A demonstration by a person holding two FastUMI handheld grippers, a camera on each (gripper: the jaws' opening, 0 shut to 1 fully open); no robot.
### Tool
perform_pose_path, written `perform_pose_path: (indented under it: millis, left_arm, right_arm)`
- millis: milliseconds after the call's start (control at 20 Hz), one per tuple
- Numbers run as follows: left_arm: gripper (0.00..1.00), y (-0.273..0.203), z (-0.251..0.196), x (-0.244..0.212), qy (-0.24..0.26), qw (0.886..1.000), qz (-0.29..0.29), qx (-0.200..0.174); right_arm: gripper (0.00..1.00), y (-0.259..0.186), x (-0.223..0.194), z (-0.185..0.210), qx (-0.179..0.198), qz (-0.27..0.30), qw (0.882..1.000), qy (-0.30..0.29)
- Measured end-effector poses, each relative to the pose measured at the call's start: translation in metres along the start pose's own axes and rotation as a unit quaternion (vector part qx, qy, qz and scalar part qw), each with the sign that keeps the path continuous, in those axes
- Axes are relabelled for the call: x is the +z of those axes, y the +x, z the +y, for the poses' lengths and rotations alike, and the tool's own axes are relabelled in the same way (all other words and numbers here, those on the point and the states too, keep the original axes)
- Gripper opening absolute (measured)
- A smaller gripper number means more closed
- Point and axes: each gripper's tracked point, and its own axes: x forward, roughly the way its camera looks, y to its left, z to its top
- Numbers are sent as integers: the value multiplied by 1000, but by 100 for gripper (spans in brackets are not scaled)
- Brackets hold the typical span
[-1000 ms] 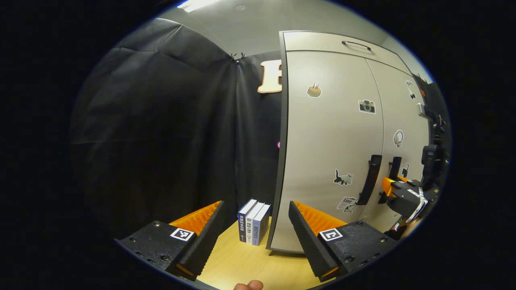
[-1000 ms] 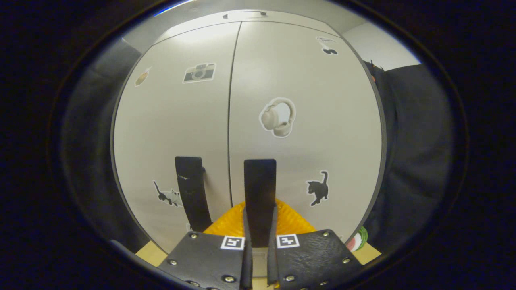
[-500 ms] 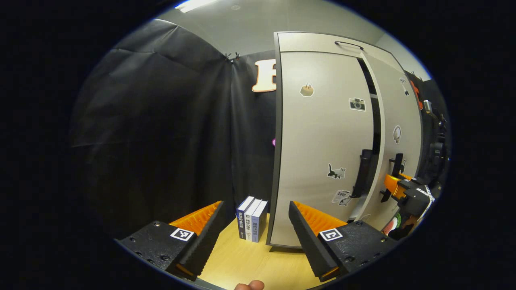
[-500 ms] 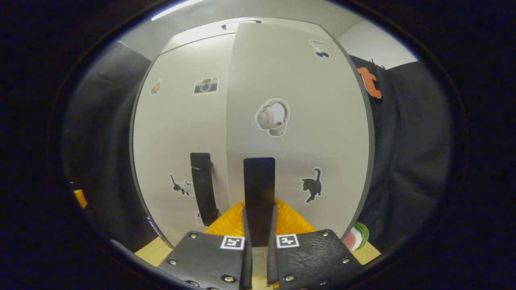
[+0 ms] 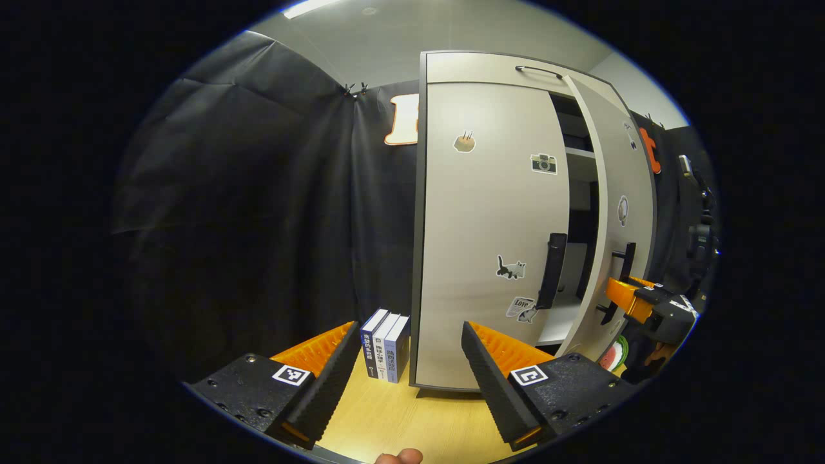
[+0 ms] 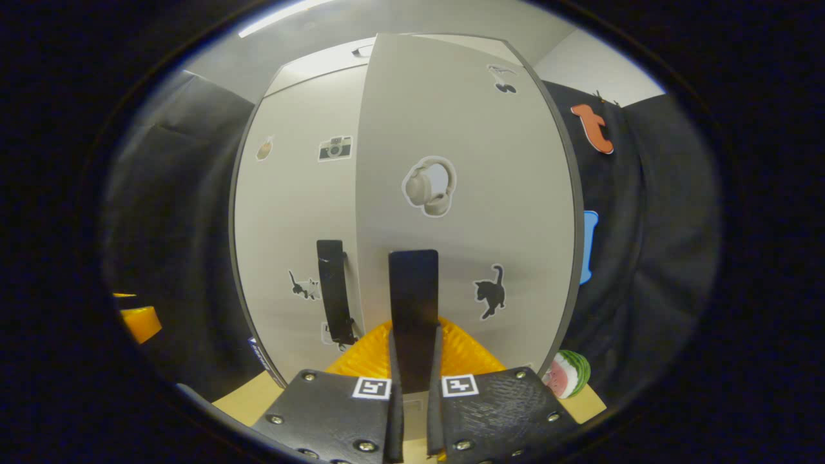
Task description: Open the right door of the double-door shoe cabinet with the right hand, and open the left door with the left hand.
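Grey shoe cabinet [image 5: 445, 67] stands on a wooden tabletop [image 5: 412, 419], its right door [image 6: 464, 212] swung ajar, left door [image 5: 490, 225] closed. One sticker reads "Love". Right gripper [image 6: 412, 380] pinches the right door's black handle [image 6: 413, 303]. Left gripper [image 5: 409, 367] hangs spread wide, empty, before the cabinet, near three upright books [image 5: 385, 345].

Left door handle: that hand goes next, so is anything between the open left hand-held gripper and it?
Nothing visible. The left hand-held gripper hangs open over bare tabletop; the books stand off to the side of the left door handle.
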Motion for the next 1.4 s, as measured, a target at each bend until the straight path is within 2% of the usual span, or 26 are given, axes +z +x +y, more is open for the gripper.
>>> perform_pose_path:
  millis: [550, 600, 650, 1400]
  left_arm:
    - [97, -2, -16, -11, 12, 1000, 14, -5]
    - [94, -1, -19, -11, 13, 1000, 14, -7]
    - [97, 0, -21, -11, 14, 1000, 14, -8]
    - [98, 21, -63, -23, 17, 999, 27, -42]
  right_arm:
    - [14, -18, -1, -7, 70, 2, 997, -24]
    - [14, -20, -1, -8, 76, 3, 997, -26]
    - [14, -22, -1, -9, 81, 3, 996, -28]
    - [14, -45, 1, -26, 144, 13, 989, -40]
